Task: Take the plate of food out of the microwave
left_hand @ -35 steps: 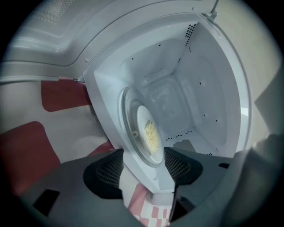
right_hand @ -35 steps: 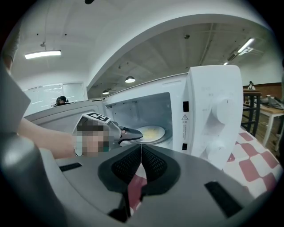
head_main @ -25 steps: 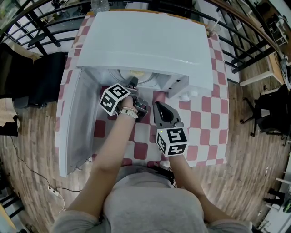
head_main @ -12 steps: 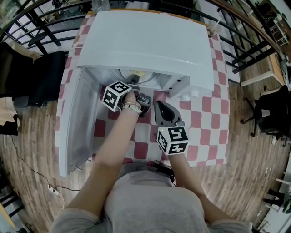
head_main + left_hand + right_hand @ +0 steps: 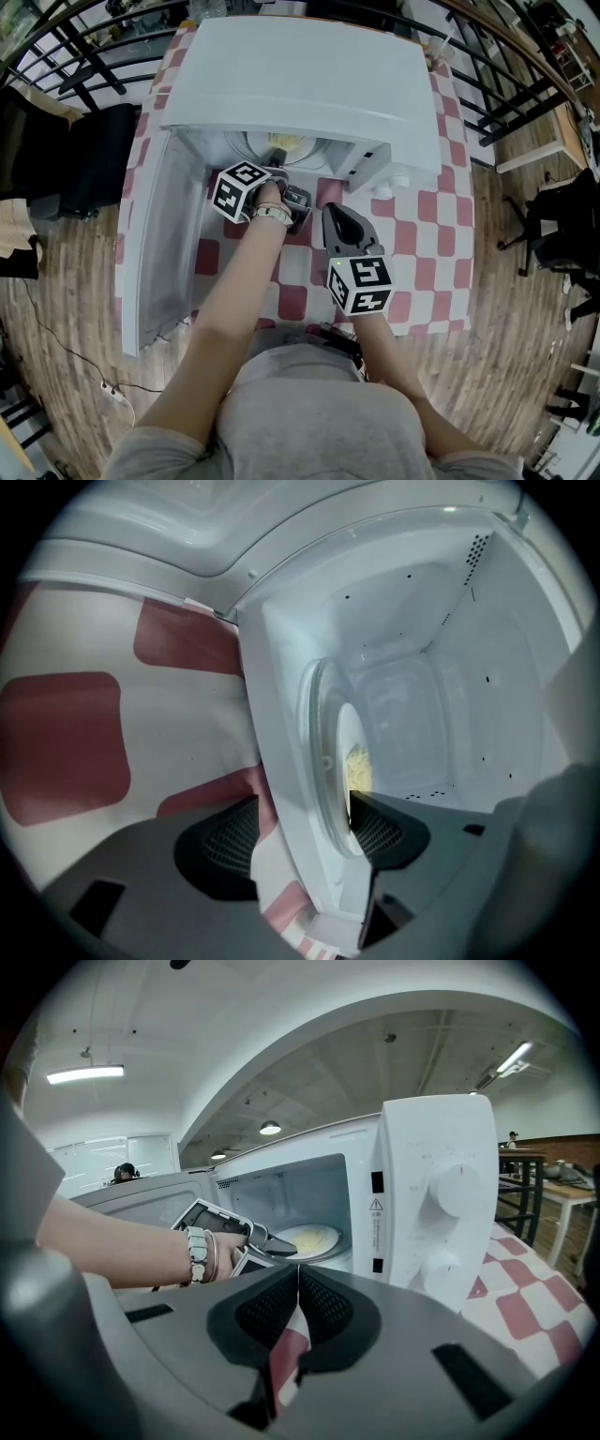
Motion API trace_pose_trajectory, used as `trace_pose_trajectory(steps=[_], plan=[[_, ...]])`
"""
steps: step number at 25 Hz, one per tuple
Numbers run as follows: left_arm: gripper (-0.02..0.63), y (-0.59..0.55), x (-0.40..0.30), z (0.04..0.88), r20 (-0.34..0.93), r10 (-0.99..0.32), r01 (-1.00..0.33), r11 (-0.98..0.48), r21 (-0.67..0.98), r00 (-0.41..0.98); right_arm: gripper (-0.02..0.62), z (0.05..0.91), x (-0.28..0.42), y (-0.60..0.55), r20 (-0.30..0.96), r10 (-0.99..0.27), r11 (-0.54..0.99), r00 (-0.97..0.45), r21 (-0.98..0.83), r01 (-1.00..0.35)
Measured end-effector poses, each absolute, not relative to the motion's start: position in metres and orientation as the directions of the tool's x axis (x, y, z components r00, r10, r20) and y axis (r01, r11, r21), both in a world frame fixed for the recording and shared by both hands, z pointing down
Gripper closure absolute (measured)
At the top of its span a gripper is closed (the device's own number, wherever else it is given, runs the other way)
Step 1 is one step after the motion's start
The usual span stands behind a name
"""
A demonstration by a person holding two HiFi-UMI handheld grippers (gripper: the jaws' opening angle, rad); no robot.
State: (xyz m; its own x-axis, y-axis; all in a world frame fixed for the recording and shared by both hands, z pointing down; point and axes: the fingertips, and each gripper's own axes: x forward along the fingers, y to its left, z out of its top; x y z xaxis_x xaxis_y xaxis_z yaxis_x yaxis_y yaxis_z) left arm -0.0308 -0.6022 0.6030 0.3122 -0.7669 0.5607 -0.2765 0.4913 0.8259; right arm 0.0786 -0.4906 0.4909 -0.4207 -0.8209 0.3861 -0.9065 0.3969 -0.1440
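The white plate (image 5: 292, 144) with yellow food sits on the glass turntable inside the open microwave (image 5: 300, 84). My left gripper (image 5: 276, 163) reaches into the oven's mouth. In the left gripper view it (image 5: 302, 836) is open, and the plate (image 5: 351, 761) has its near rim by one pad (image 5: 382, 832). The other pad is on the far side of the oven's floor lip. In the right gripper view the left fingertips (image 5: 279, 1250) touch the plate's (image 5: 317, 1237) front edge. My right gripper (image 5: 332, 214) is shut on nothing, in front of the control panel (image 5: 441, 1213).
The microwave door (image 5: 157, 244) hangs open to the left. The oven stands on a red-and-white checked tablecloth (image 5: 422, 225). A black railing (image 5: 84, 47) runs behind the table, a black chair (image 5: 84, 159) stands at the left, and a cable lies on the wooden floor.
My left gripper has moved a little deeper into the microwave, up to the plate's rim. The right gripper has barely shifted.
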Motion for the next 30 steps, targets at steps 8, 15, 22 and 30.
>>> trace_pose_trajectory(steps=[8,15,22,30], plan=[[0.356,-0.591,-0.029,0.597,0.550,-0.769,-0.266,0.484,0.834,0.324,0.569,0.486,0.079,-0.481,0.382,-0.823,0.403,-0.419,-0.127,-0.907],[0.465,-0.590,-0.028,0.588,0.531,-0.777,-0.255,0.467,0.847,0.339,0.569,0.480,0.080,-0.473,0.369,-0.831,0.405,-0.417,-0.112,-0.907],[0.500,-0.588,-0.030,0.585,0.525,-0.776,-0.214,0.480,0.851,0.349,0.569,0.477,0.084,-0.470,0.365,-0.839,0.392,-0.404,-0.110,-0.913],[0.523,-0.586,-0.032,0.581,0.516,-0.781,-0.205,0.474,0.857,0.351,0.569,0.475,0.086,-0.467,0.355,-0.849,0.377,-0.392,-0.112,-0.919]])
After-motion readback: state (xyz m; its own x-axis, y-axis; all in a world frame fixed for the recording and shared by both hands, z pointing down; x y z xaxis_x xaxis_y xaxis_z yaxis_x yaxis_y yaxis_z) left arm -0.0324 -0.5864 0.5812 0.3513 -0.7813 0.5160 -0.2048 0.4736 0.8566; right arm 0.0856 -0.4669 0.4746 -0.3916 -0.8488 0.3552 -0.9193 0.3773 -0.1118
